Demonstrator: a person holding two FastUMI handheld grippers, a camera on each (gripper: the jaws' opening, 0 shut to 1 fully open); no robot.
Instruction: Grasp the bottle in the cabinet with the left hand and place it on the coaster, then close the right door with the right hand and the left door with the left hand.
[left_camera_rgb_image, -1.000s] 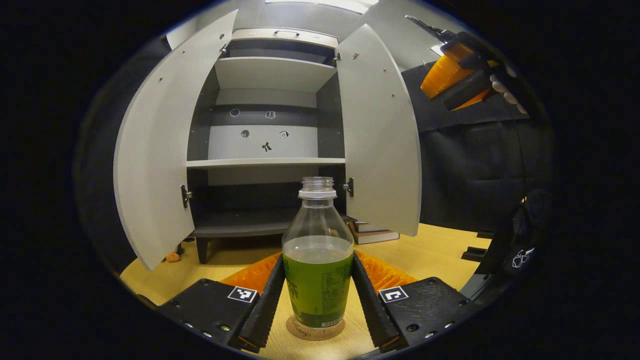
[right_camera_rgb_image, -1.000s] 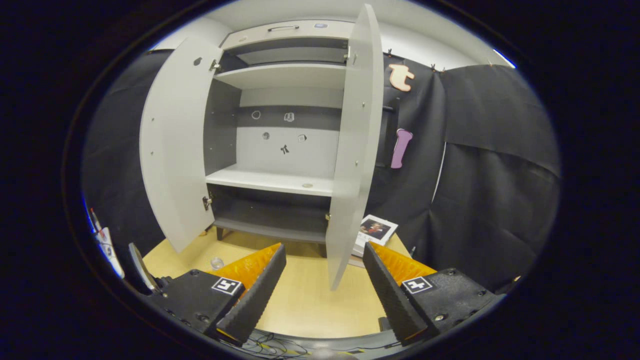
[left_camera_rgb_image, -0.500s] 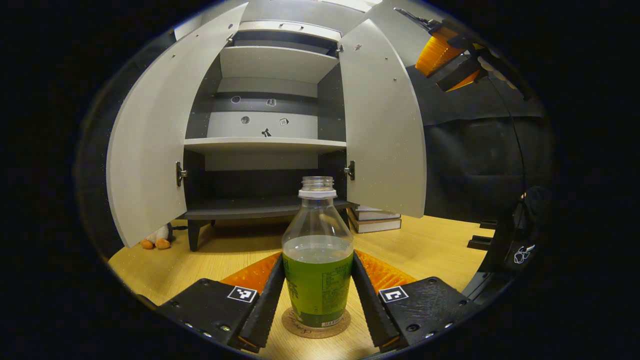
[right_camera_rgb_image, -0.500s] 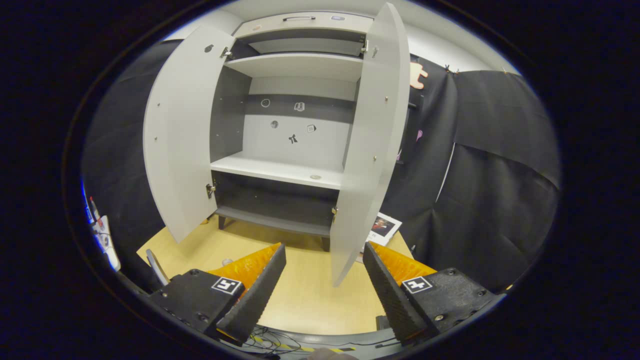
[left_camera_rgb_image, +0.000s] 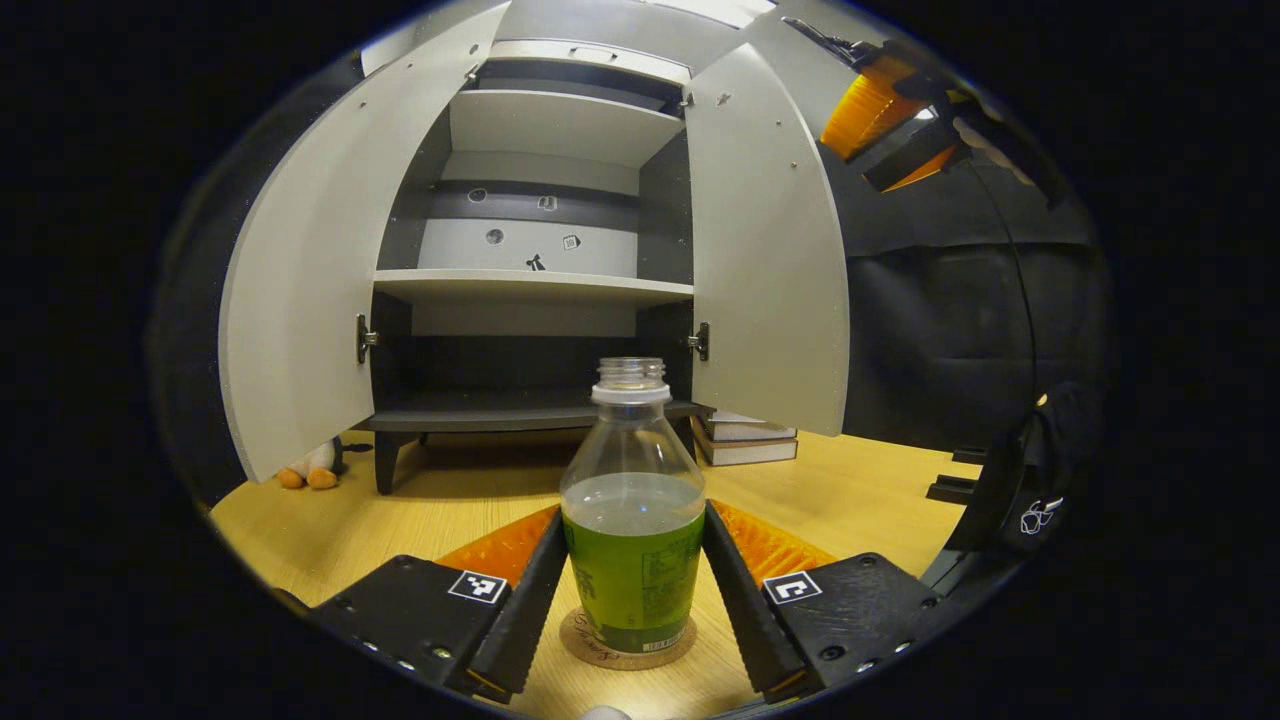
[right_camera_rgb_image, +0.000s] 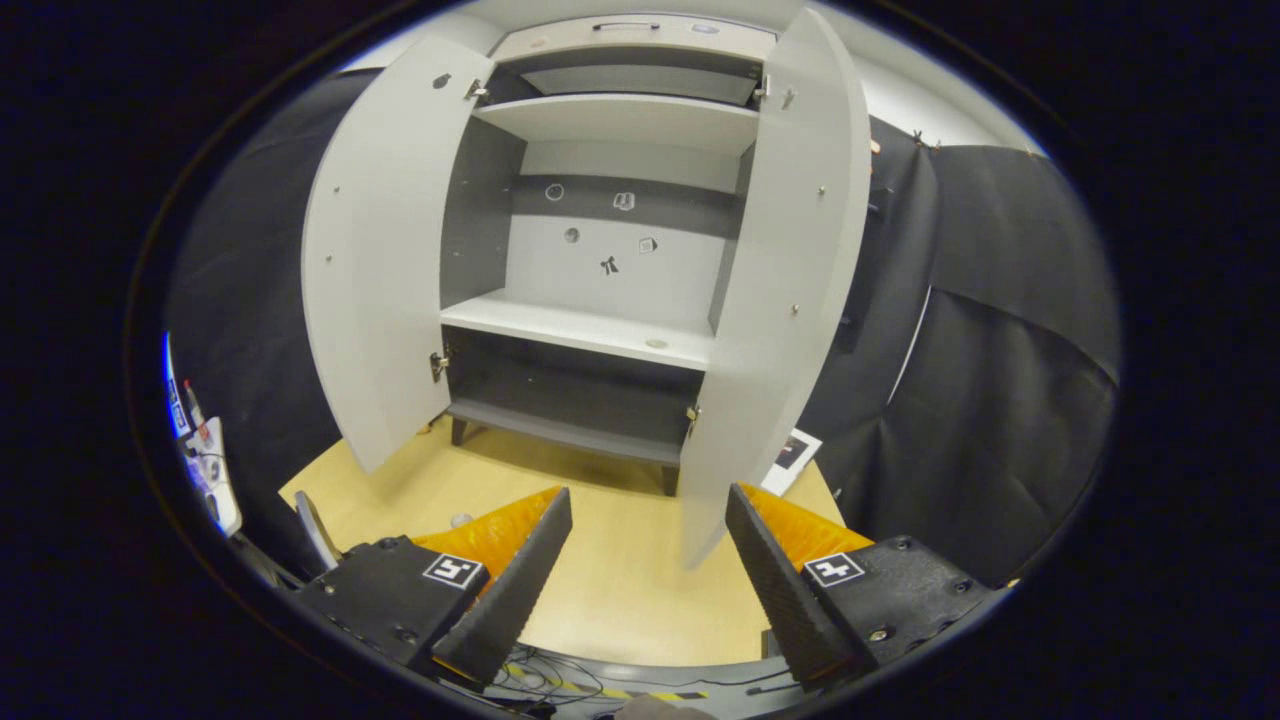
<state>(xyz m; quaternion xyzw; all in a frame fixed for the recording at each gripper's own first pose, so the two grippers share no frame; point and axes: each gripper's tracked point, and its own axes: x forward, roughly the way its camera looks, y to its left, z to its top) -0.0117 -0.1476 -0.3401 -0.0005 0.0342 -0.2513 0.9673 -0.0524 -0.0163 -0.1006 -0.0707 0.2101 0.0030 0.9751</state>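
**Gripper hardware: external appearance**

Left gripper (left_camera_rgb_image: 632, 590): two ribbed, wedge-shaped fingers on black screw-fastened blocks, each bearing a square black-and-white marker, with ridged orange plastic behind. Right gripper (right_camera_rgb_image: 647, 570): identical construction, with serrated finger faces and thin cables below.

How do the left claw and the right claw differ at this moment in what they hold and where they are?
The left claw brackets the clear plastic bottle of green liquid, standing on the round cork coaster; the right claw is open with nothing between its fingers. The left claw sits low at the wooden table; the right claw is raised, facing the grey right cabinet door. Both point toward the open cabinet.
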